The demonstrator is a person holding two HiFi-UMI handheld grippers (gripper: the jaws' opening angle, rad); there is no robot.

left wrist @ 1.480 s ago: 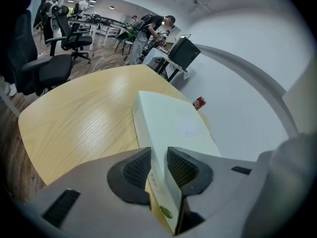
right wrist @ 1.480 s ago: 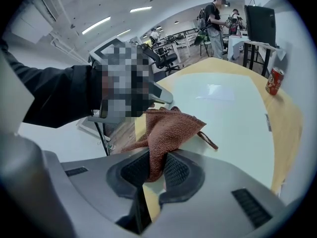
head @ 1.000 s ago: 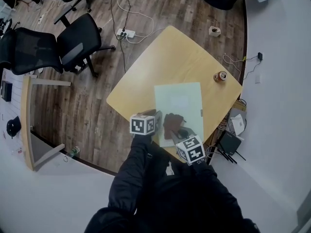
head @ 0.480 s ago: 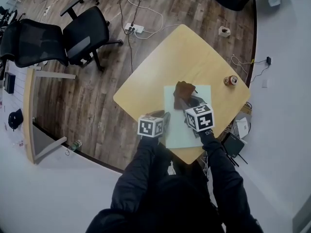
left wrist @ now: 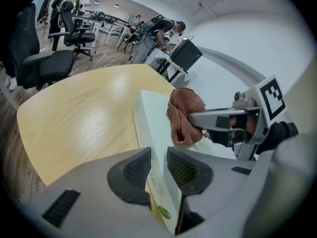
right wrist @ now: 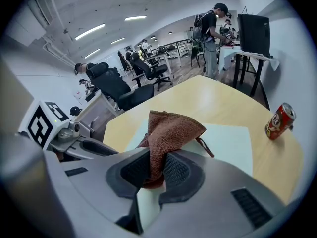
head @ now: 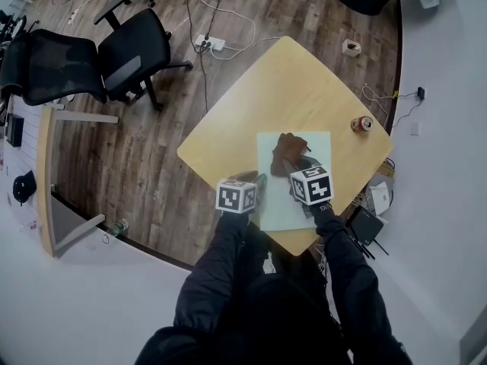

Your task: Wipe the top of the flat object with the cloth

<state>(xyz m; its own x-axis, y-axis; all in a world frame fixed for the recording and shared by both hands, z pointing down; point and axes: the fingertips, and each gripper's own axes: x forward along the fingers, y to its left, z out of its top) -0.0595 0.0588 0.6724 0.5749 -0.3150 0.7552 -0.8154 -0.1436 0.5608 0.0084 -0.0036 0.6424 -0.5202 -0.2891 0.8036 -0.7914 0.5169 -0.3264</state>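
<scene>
While the head view looks down on the wooden table [head: 281, 82], the pale flat object [head: 275, 204] lies by its near corner, with the brown cloth [head: 289, 150] bunched on its far half. In the left gripper view, the left gripper [left wrist: 158, 166] is clamped on the flat object's near edge. In the right gripper view, the right gripper [right wrist: 156, 170] pinches the cloth, and a can [right wrist: 280, 121] stands beyond on the table.

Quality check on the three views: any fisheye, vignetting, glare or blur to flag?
Head view: mild bending at the edges, even light, cloth and table sharp. Left gripper view: strong fisheye, dark corners, soft sheen on the table, board crisp. Right gripper view: same fisheye and dark corners, ceiling lights bright, can sharp.
</scene>
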